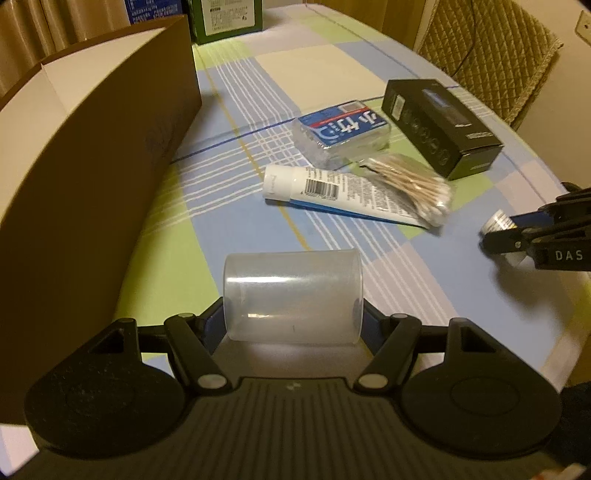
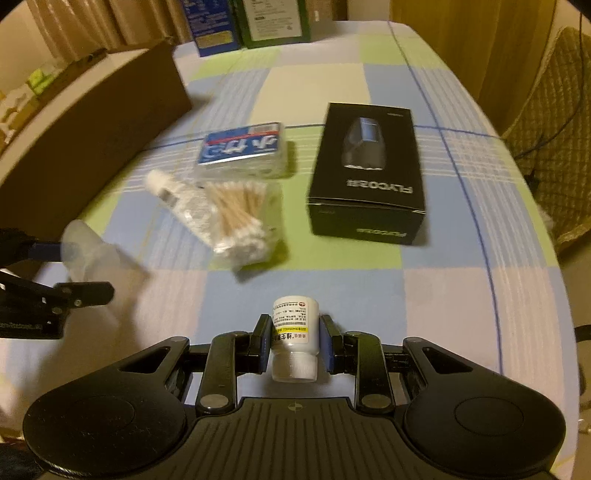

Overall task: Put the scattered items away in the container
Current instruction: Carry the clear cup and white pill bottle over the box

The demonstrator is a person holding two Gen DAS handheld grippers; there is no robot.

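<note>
Two items are in hand, none visibly in the container yet.

Held, left: clear plastic cup [image 1: 293,297], lying sideways between the pads of the left gripper [image 1: 293,325], clamped at both ends, just beside the near wall of the brown cardboard box [image 1: 110,155].

Held, right: small white pill bottle [image 2: 294,338], cap toward the camera, pinched between the blue pads of the right gripper [image 2: 294,343], above the checked tablecloth [image 2: 424,306] and well apart from the box.

Container: the brown cardboard box, open-topped, along the left edge of the table. Its inside is largely hidden from both views; what it holds cannot be told.

Left on the cloth, four items in one cluster:
- white tube [image 1: 332,194] with barcode, lying flat, cap toward the box;
- bag of cotton swabs [image 1: 410,188], resting across the tube's tail end;
- clear pack with blue label [image 1: 341,134], just behind the tube;
- black carton [image 1: 441,127], beside the pack, farthest from the box.

Progress, by judgement: early to middling; two items lifted and awaiting deposit, four untouched.

Surroundings: green and blue boxes [image 2: 251,22] standing at the far end of the table; quilted chair back [image 1: 491,55] beyond the right edge; curtains behind.

Obstructions: nothing lies between the cup and the box. The box wall is tall, so each item probably needs lifting over its rim. The swab bag overlaps the tube, so the bag likely wants taking first.
</note>
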